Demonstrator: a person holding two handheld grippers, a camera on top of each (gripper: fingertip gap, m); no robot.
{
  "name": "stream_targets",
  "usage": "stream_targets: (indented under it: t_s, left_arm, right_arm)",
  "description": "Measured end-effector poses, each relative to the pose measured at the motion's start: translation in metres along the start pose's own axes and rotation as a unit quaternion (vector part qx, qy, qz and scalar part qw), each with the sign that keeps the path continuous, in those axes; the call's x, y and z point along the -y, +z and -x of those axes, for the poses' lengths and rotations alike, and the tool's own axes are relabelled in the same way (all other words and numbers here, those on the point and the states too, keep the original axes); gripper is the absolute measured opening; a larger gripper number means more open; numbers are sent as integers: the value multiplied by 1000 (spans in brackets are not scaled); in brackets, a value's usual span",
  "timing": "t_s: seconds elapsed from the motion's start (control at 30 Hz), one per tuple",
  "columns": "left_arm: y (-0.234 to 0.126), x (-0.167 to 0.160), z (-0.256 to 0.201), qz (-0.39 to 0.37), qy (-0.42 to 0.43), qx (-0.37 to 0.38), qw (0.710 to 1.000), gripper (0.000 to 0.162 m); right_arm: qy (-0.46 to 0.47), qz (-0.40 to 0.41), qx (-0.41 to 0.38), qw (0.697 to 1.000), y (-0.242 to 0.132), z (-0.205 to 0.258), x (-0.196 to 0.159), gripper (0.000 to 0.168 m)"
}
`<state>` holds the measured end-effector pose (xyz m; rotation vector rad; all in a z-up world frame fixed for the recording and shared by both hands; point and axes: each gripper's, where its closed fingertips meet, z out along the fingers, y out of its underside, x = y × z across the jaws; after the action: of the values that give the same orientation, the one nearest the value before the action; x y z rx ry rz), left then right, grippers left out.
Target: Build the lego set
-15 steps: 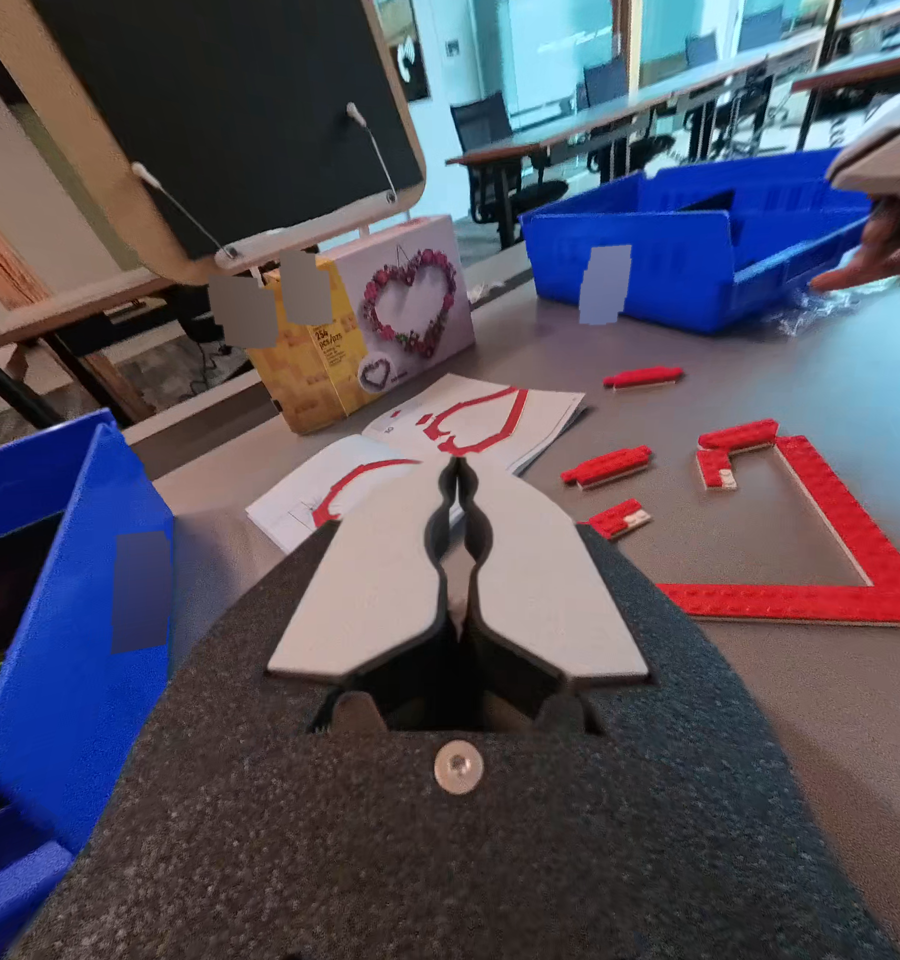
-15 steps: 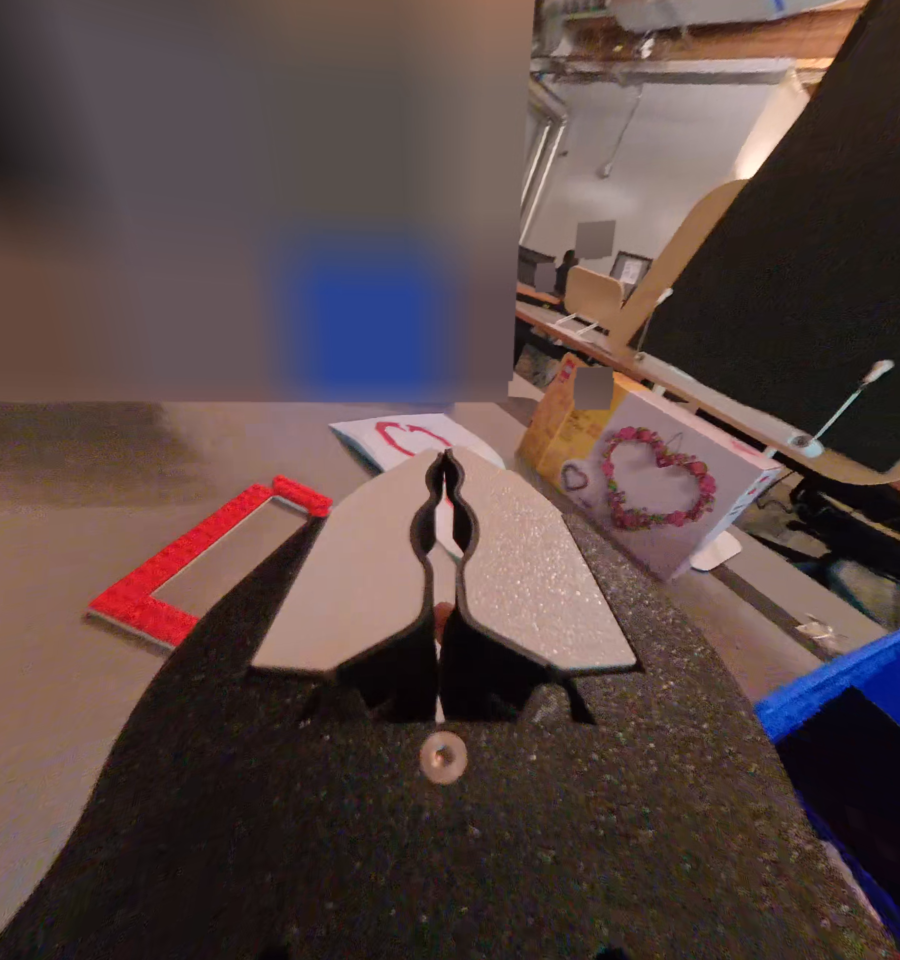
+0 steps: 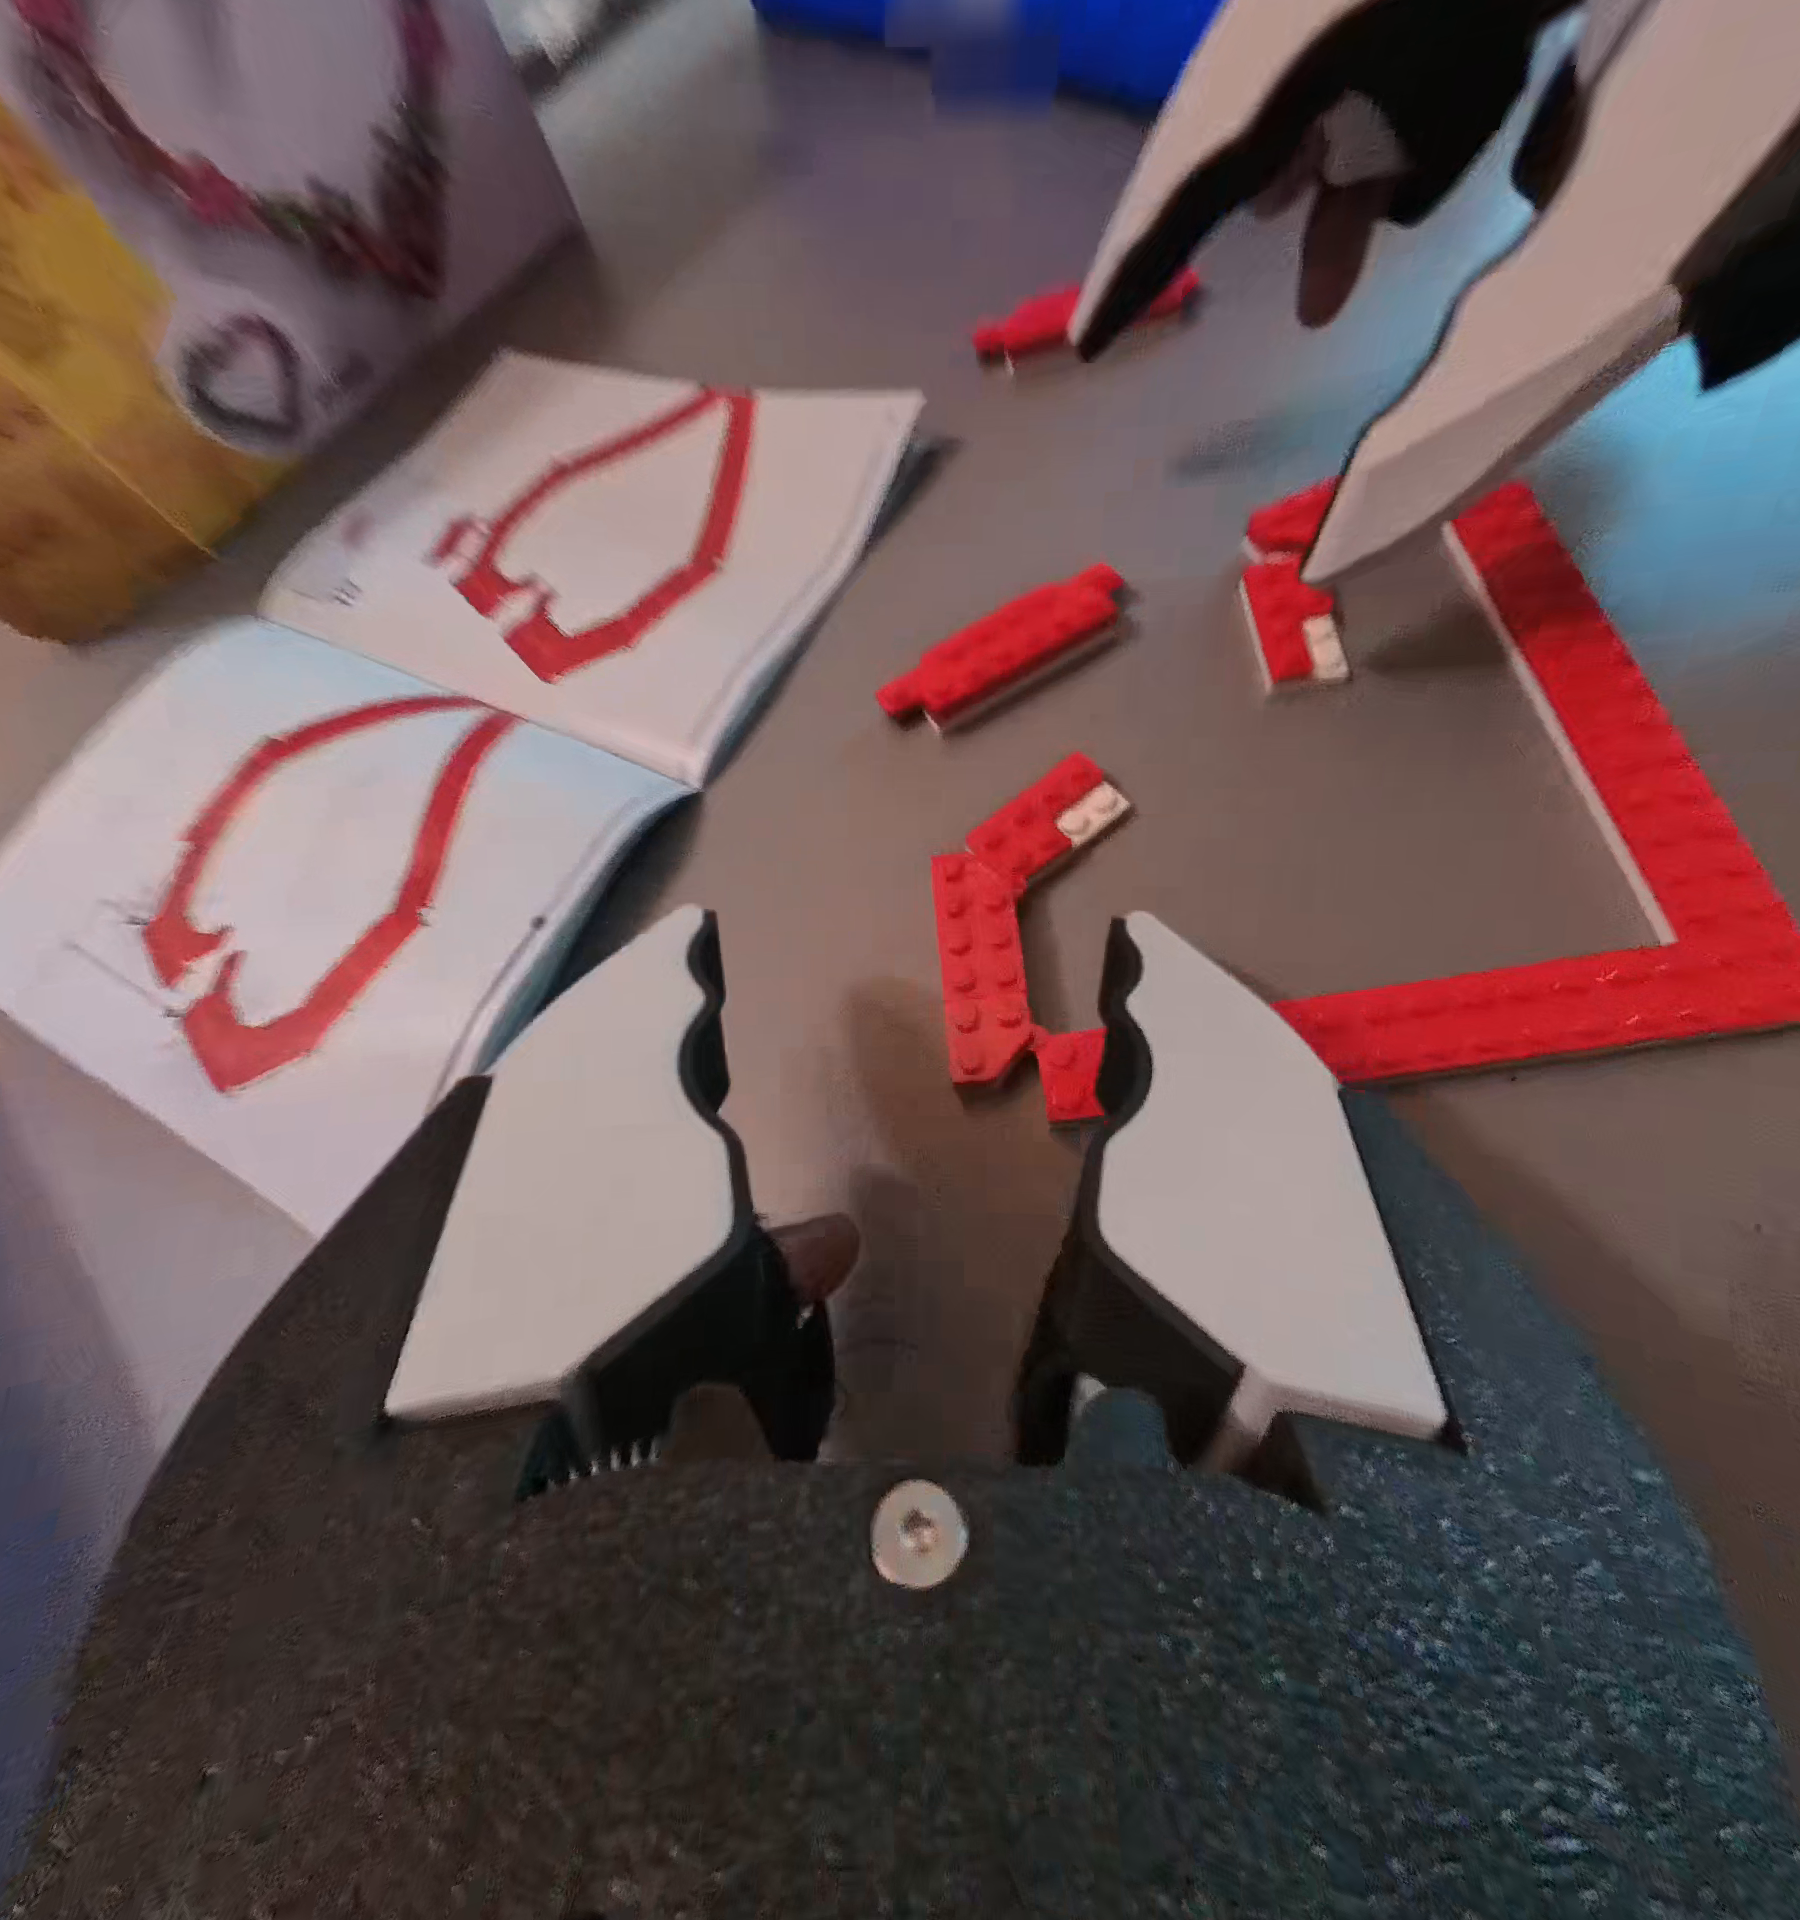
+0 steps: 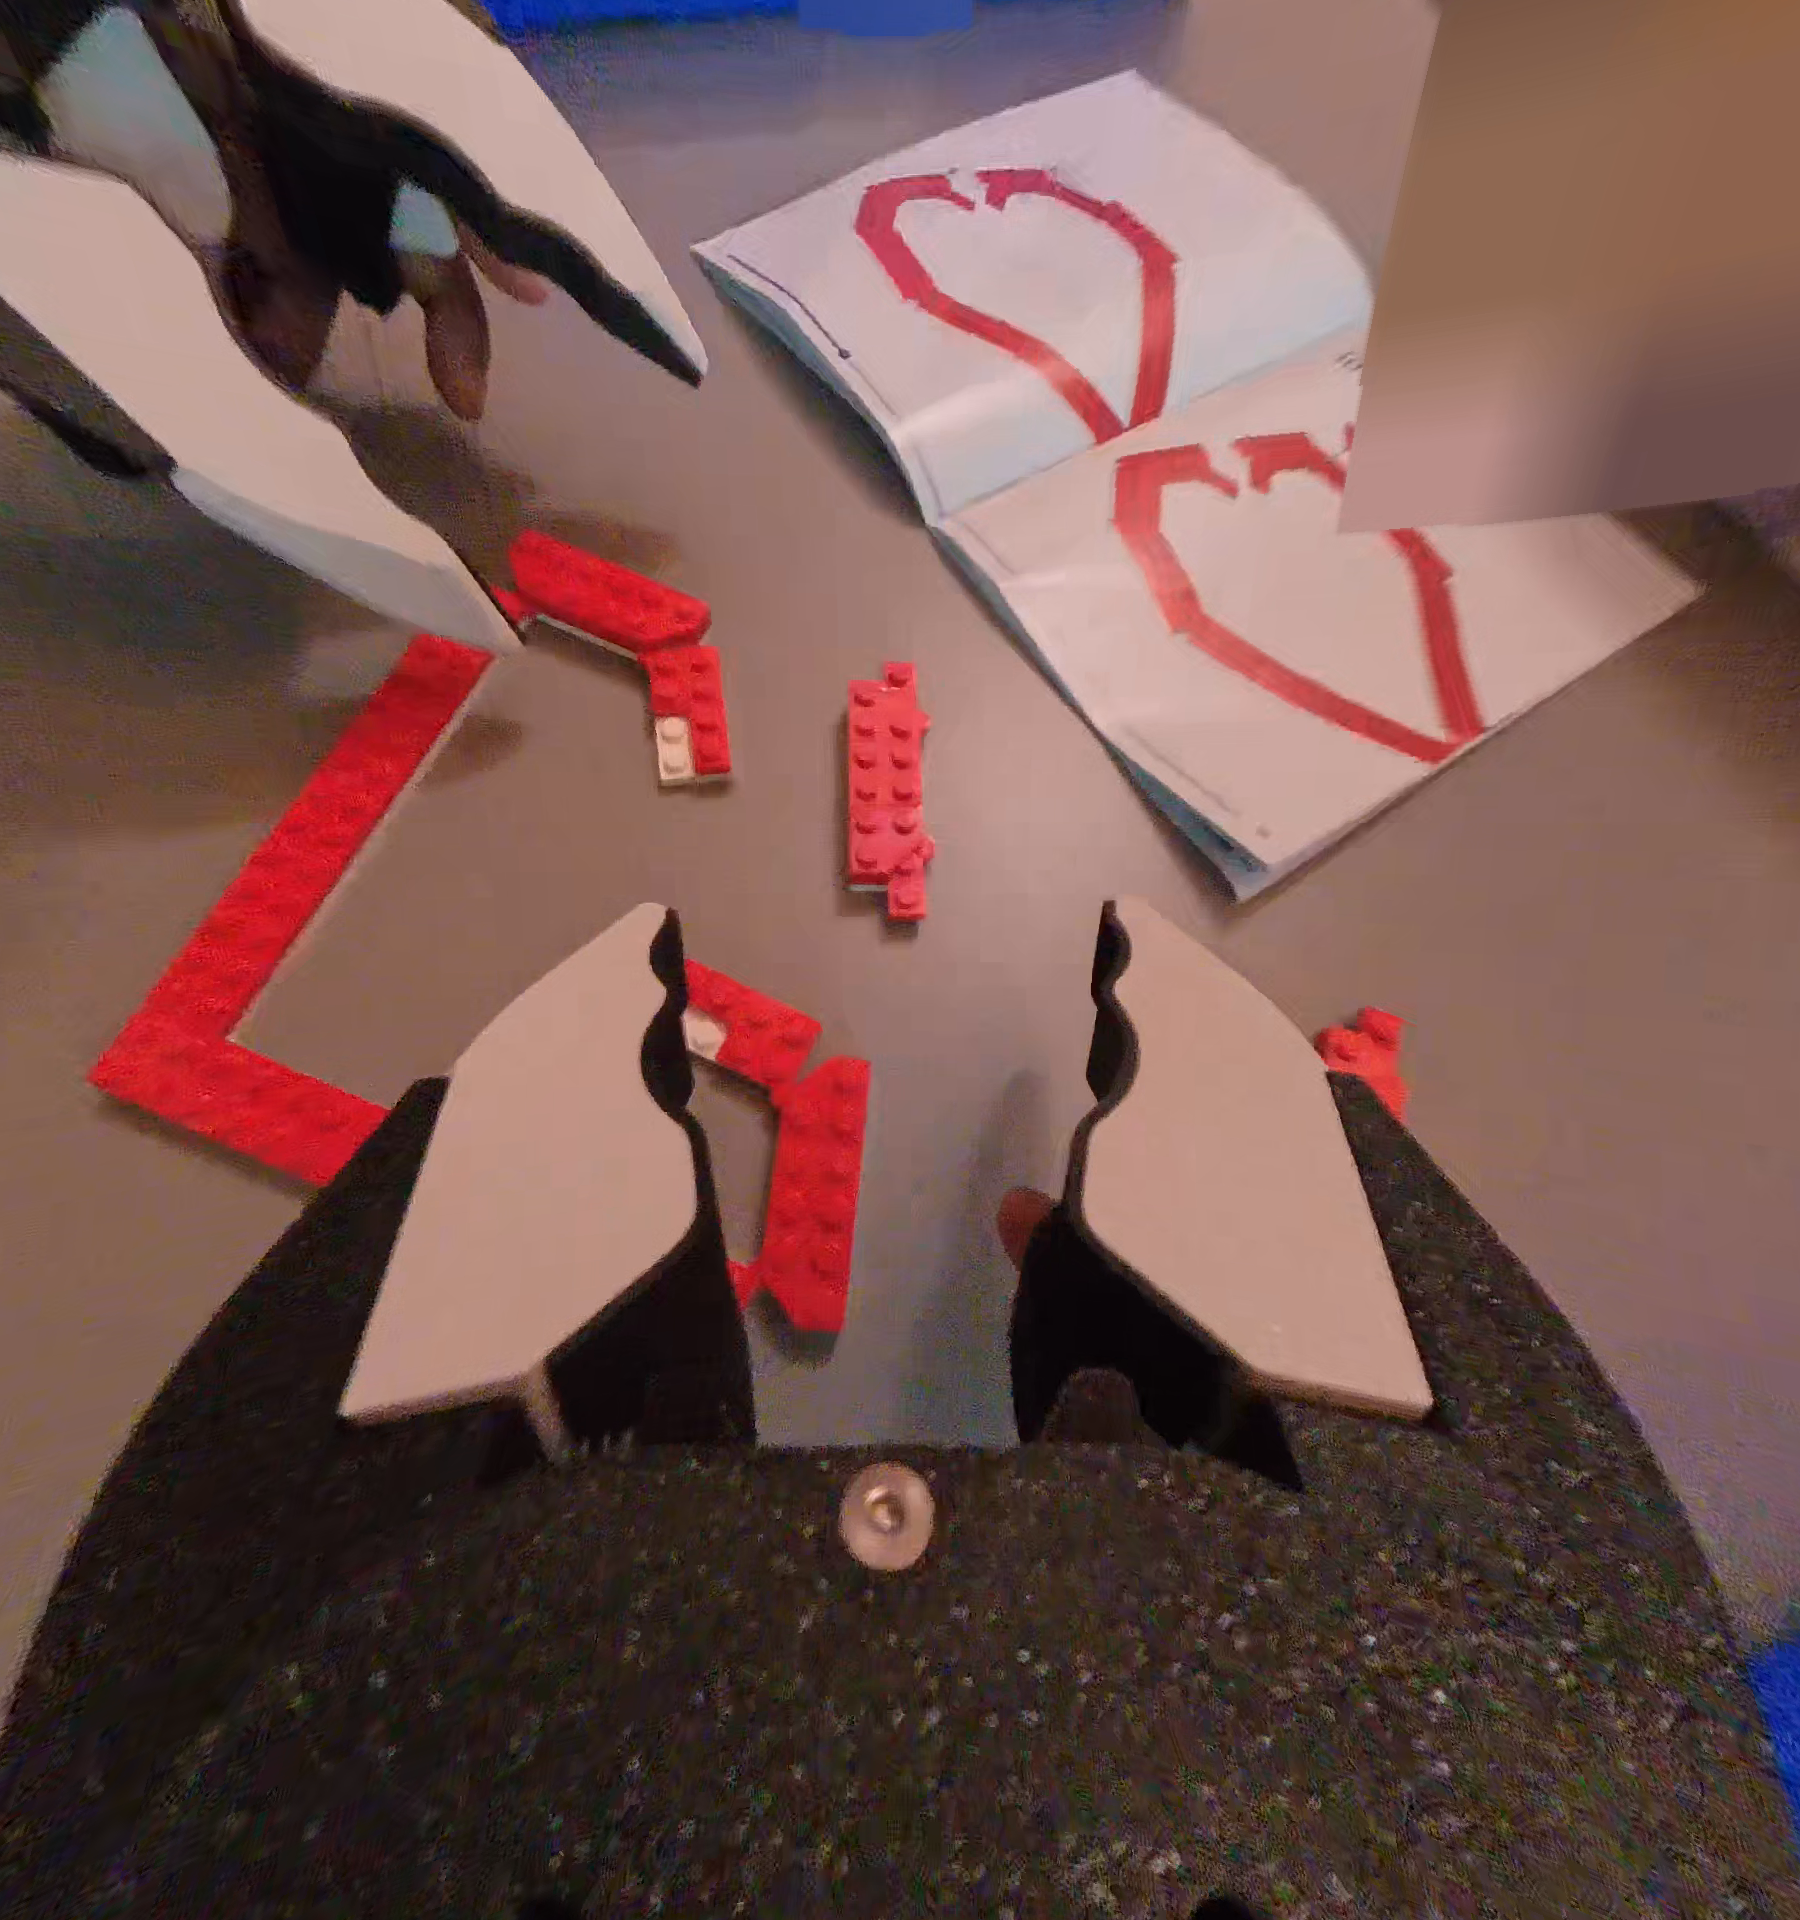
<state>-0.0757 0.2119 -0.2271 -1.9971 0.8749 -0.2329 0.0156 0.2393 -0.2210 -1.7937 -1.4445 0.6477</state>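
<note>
Both grippers hang over the grey table (image 3: 823, 312) with jaws apart, holding nothing: the left gripper (image 3: 911, 935) by a bent red piece (image 3: 989, 935), the right gripper (image 4: 885, 925) opposite. Only an L-shaped red frame (image 3: 1602, 831) stands joined; several loose pieces await, so the heart in the open booklet (image 3: 408, 727) looks barely begun. Bare tabletop lies between them.

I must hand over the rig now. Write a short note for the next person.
Left gripper: jaws open, empty, at the first bent red section.
Right gripper: jaws open, empty, over the second bent red section.
On the table: L-shaped red frame, straight red piece, small red piece, open booklet.
Done: separate sections built.
Left: join them into the heart outline that the booklet shows.
</note>
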Motion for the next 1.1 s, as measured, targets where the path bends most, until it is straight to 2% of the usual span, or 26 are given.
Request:
stream_targets:
  t_s: [0.07,0.2,0.37,0.47,0.6,0.7,0.8,0.93,1.0,1.1]
  left_arm:
    - [8,-7,0,30,8,-9,999,69]
    - [14,-10,-1,41,16,-22,999,50]
    - [12,-15,-4,55,-6,-37,998,25]
    - [6,-21,-5,62,-35,-48,996,18]
    - [-4,-29,-10,67,-57,-74,993,20]
    - [-13,-29,-12,57,-59,-93,992,23]
    - [-25,-22,4,18,-71,-73,995,31]
    - [-32,-28,31,2,-79,-29,996,36]
    - [-31,-30,35,-6,-84,-22,996,50]
    - [-31,-25,36,-19,-86,-24,996,56]
  right_arm:
    - [32,17,39,999,15,3,3,65]
    - [-13,72,29,997,40,-6,-3,56]
    - [-14,63,53,996,49,-1,2,27]
    - [-18,63,56,996,50,0,2,21]
    - [-4,65,64,996,49,2,2,18]
    - [7,77,78,994,47,3,2,33]
    - [16,65,67,995,40,-3,9,39]
    - [28,94,48,994,35,-11,-1,44]
    - [32,94,42,994,33,-11,-5,43]
    - [43,102,31,993,30,-10,-11,43]
